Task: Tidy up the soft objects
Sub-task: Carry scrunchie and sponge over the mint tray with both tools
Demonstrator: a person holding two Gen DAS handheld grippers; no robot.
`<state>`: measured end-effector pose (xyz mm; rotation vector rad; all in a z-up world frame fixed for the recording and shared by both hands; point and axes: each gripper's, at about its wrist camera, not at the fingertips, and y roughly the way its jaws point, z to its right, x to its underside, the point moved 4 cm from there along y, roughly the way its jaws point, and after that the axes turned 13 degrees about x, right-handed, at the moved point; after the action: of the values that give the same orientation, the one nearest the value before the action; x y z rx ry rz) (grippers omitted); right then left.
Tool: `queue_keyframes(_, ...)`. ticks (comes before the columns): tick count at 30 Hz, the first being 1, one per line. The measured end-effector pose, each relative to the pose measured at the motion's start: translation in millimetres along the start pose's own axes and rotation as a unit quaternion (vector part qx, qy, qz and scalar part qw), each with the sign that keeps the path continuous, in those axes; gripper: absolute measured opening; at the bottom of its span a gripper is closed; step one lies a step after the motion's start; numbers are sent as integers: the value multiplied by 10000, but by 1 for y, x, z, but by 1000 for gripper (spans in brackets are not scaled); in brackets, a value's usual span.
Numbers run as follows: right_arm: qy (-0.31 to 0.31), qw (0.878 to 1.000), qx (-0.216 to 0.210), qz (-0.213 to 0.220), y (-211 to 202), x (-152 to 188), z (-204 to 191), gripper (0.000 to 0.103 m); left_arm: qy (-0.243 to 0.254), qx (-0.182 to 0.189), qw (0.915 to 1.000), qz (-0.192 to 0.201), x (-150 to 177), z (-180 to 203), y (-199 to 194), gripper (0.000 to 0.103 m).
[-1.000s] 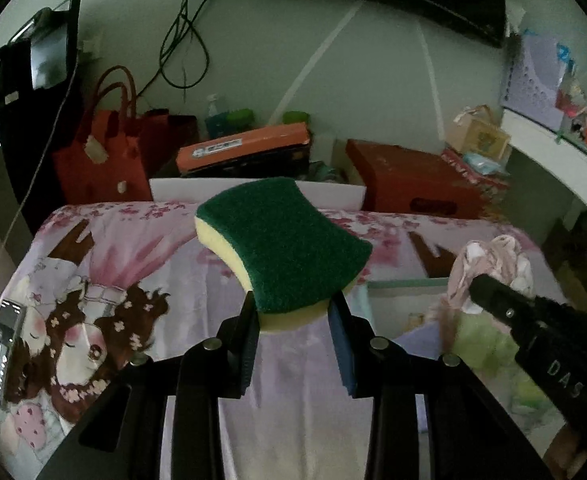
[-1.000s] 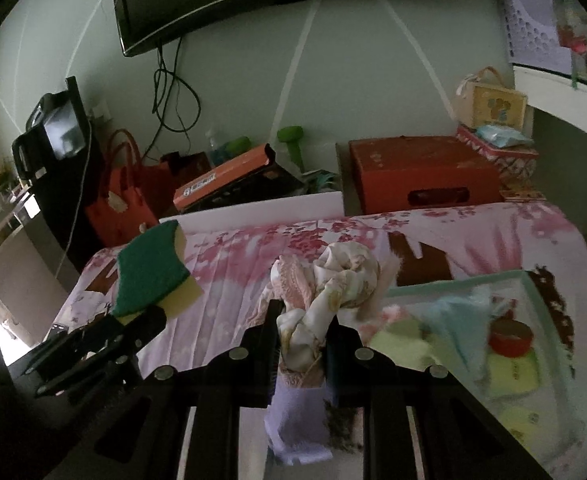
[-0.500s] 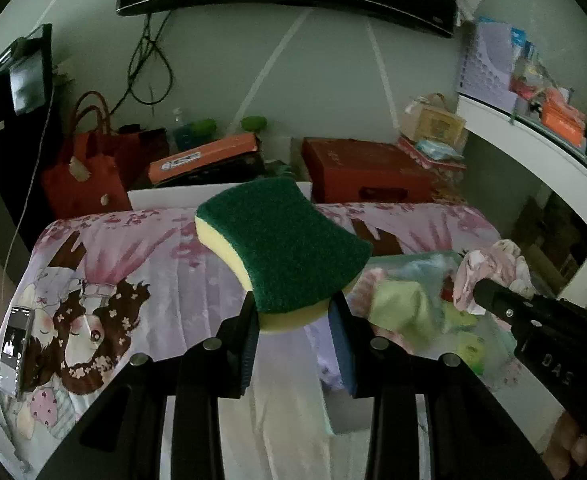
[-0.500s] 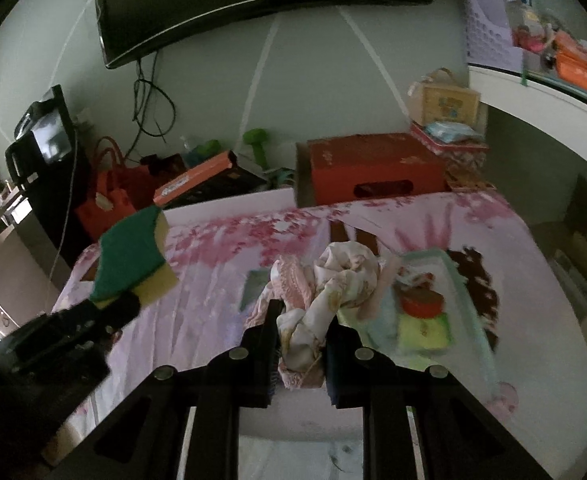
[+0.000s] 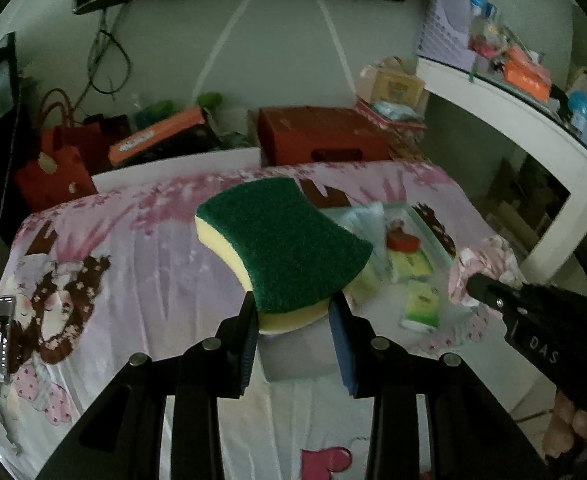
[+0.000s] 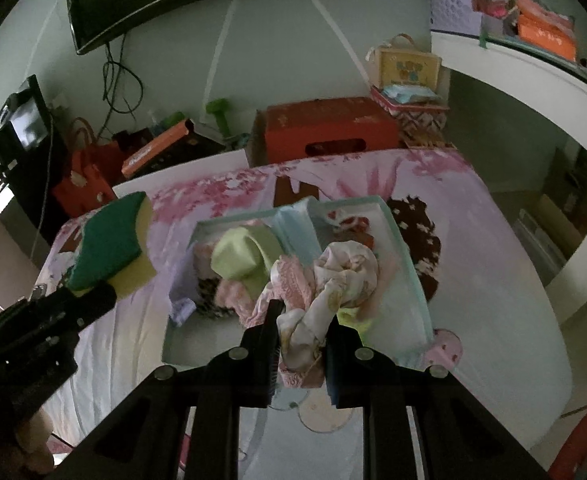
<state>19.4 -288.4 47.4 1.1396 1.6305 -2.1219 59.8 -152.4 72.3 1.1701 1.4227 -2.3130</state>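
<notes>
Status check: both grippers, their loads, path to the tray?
Left gripper shut on sponge. Right gripper shut on bundled cloth, above tray. Tray already holds cloths; nothing blocking.

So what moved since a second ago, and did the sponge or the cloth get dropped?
Nothing got dropped. Both hand-held grippers travelled toward the pale green tray: the right one now holds the bundled cloth over it, and in the left view the tray has come closer. The left one still clamps the sponge. The tray's contents look unmoved.
</notes>
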Motion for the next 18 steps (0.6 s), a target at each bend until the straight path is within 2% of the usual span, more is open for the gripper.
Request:
queue_keyframes(8, 61, 9997, 93, -207, 15, 9, 23, 20, 207, 221, 9984, -472, 17, 31, 26, 37)
queue_keyframes(18, 80, 9993, 14, -374, 44, 10, 27, 20, 453, 226, 9952, -838, 21, 45, 59, 37)
